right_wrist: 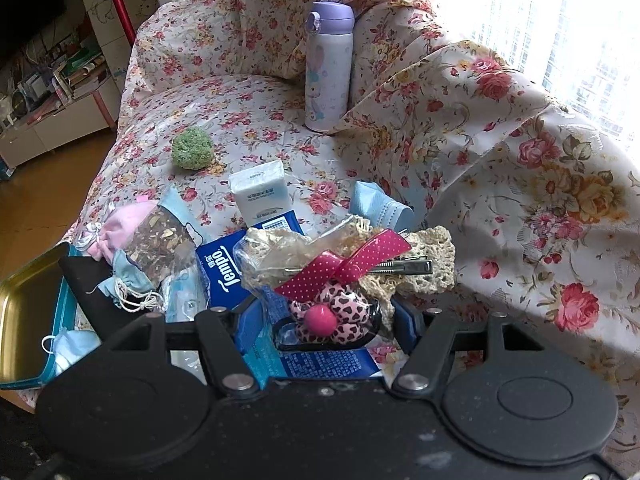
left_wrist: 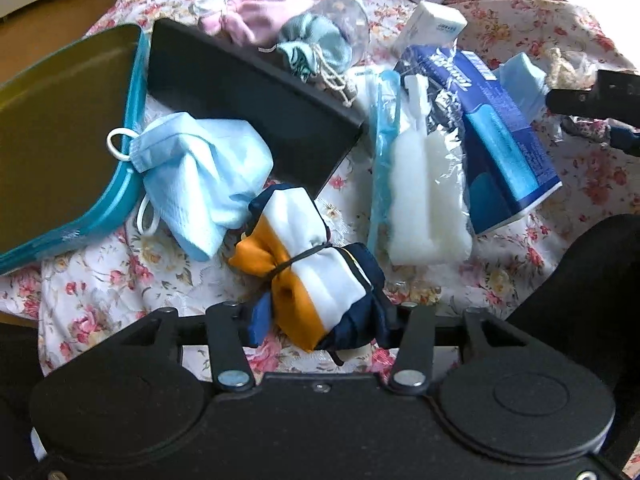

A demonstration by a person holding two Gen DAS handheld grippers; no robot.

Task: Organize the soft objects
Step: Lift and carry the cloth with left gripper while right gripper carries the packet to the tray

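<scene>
Left gripper (left_wrist: 318,320) has its jaws narrow around the near end of the rolled scarf bundle (left_wrist: 308,264), navy/white/orange and tied with a black band; the cloth fills the gap and looks pinched, so I read it as gripped at the end to leave the band clear. The bundle lies on the floral cloth (left_wrist: 100,280), near-centre, just right of the crumpled blue face mask (left_wrist: 200,184), which leans on the rim of the teal tin (left_wrist: 60,140). The tin sits left, open, gold inside and nearly bare: likely the drop target. The black tray (left_wrist: 256,92) sits far of the mask, with one corner pointing at the bundle; the pink pouch (left_wrist: 248,12) and grey-blue drawstring pouch (left_wrist: 312,48) rest on its far edge. Right gripper (right_wrist: 328,320) is closed on the leopard-print hair bow with pink dot ribbon (right_wrist: 332,300), holding it over the blue Tempo tissue pack (right_wrist: 224,268) and beside the beige crochet piece in plastic (right_wrist: 304,252). Room: the bundle's path left to the tin crosses the mask and its ear loops, a snag risk, so lift high first. The right side is crowded: white sponge in wrap (left_wrist: 420,200), tissue pack. The far area around the green scrubby (right_wrist: 192,152) and the lilac bottle (right_wrist: 330,64) is open.
</scene>
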